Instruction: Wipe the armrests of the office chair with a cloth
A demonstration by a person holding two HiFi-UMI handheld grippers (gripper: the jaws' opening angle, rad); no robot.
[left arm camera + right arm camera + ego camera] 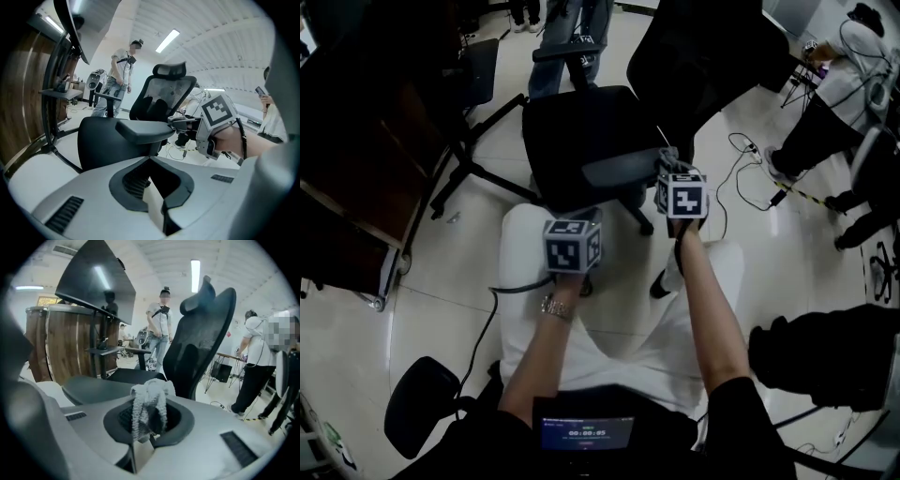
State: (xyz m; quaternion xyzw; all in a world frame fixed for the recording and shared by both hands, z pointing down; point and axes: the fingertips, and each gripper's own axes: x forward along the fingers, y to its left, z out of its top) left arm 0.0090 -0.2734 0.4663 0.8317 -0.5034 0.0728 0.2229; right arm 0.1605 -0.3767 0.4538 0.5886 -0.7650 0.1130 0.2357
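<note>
Cloth (149, 397) is sitting bunched in the right gripper (146, 428), whose jaws are pinching it just beside the chair's (581, 127) near armrest (623, 169). It is looking soft, light and floppy, so gripping the bunched middle seems best. The left gripper (157, 193) is idling, jaws together on nothing.

the head view looks steeply down from above onto the office chair (581, 131), with the left gripper (574, 217) and right gripper (667, 178) close below it. the left gripper view sits low and faces across the near armrest (143, 131) to the chair back, catching the right gripper at its right. the right gripper view looks past its cloth (149, 397), close over that armrest, toward the same back
</note>
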